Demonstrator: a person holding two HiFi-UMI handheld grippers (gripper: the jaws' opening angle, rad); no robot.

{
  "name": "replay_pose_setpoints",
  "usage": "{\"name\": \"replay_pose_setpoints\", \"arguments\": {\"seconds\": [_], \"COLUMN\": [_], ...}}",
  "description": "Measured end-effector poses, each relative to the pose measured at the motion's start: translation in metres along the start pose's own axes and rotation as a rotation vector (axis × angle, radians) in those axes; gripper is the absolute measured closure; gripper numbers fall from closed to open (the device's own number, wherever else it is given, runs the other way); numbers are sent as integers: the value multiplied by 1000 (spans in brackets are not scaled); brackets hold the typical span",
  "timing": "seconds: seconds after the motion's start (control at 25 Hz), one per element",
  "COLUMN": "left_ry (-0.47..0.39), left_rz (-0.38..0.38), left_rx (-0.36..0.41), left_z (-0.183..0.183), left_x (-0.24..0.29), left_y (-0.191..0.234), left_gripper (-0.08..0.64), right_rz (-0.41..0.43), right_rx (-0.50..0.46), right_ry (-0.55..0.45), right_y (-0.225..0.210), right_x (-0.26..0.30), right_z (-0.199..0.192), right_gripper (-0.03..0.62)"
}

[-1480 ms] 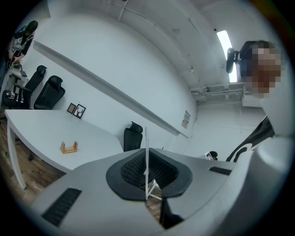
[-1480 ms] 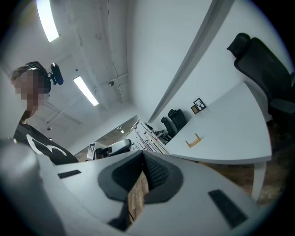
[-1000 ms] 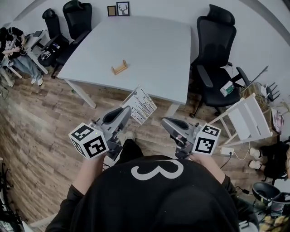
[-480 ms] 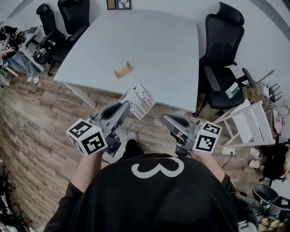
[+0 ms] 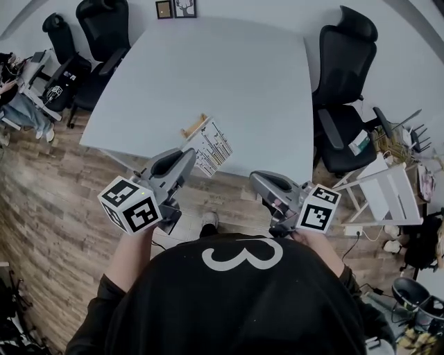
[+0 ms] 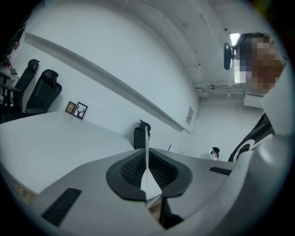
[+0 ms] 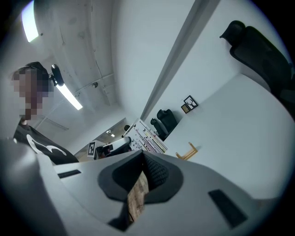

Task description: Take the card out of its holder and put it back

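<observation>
The person stands at the near edge of the white counter (image 5: 229, 69) with a gripper in each hand, both pointing level across it. The left gripper (image 5: 190, 159) has its fingers (image 6: 87, 189) clamped on the card (image 5: 211, 147), a white sheet with rows of coloured print. Looking along those fingers, the card shows edge-on as a thin white line pinched between the dark pads. The card hangs over the counter's near edge, tilted, just to the right of the small wooden holder (image 5: 194, 127). The holder stands empty on the counter close to that near edge; whether card and holder touch I cannot tell. The right gripper (image 5: 254, 180) is held off the counter, short of its near edge and well apart from the card, its fingers (image 7: 212, 184) pressed together with nothing between them. From the right gripper's side the card, the holder and the left gripper line up with a black chair behind them. A black office chair (image 5: 343, 62) stands at the counter's right edge, more black chairs (image 5: 97, 28) at its far left corner, and two small framed pictures (image 5: 173, 8) lean at its far edge.
</observation>
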State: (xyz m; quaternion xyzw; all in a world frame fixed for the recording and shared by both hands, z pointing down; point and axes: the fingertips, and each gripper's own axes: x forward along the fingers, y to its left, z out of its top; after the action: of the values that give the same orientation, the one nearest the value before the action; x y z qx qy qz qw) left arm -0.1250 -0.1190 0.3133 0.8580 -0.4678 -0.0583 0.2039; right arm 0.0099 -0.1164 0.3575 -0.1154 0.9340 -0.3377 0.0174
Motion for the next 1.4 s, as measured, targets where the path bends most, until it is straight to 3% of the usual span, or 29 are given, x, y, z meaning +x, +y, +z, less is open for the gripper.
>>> {"name": "replay_pose_setpoints", "arguments": {"seconds": [0.56,1.16,1.4], "left_ry": [43,139,176], "left_rz": [1,20,29], "left_rx": [74,203,217], "left_z": [28,14,0], "left_x": [24,60,70], "left_y": [92,150,166], "left_gripper": [535,535,535], "right_rz": [-53,-129,-157], "right_rx": [23,52,68], "right_ry": [-4,-13,-17], "right_y": [-35,-70,-81], "right_x": [70,95,96], "right_z": [21,27,25], "right_gripper": [583,583,583]}}
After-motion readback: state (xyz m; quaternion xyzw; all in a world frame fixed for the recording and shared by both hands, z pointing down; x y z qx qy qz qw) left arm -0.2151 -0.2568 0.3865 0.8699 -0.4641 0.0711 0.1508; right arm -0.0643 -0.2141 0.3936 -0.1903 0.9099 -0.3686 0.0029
